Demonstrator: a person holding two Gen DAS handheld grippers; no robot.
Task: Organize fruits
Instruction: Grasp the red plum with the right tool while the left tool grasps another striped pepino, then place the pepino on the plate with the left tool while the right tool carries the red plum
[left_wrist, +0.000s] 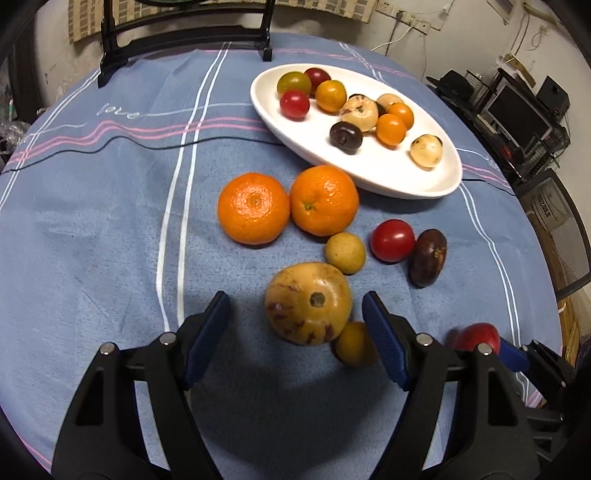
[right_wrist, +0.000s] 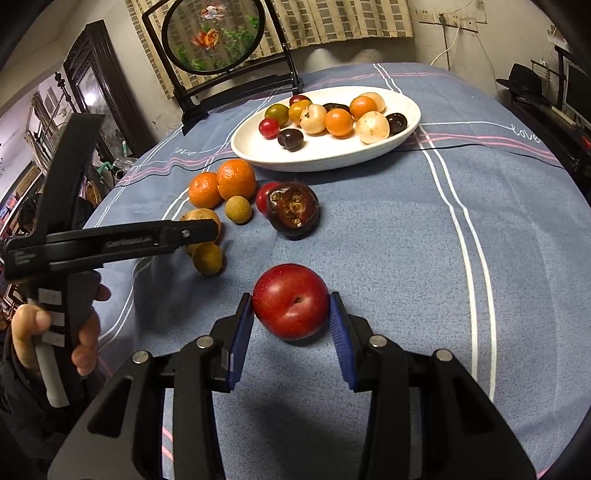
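Holding a red plum (right_wrist: 290, 301) bottom-centre, the right gripper (right_wrist: 291, 314) has both pads pressed on it. Best carried high over the loose fruit to the white oval dish (right_wrist: 325, 160) at upper centre. Left gripper (left_wrist: 295, 332) stands wide around a tan striped fruit (left_wrist: 308, 302), not touching.

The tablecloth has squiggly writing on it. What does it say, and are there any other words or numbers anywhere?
"love": stitched in white on the tablecloth, by the pink stripes.
"love": again on the tablecloth's right side in the right wrist view.
Raised lettering on the left tool's arm: too blurred to read.
Small print near its handle: too small to read.
Box beside the table: print blurred, unreadable.
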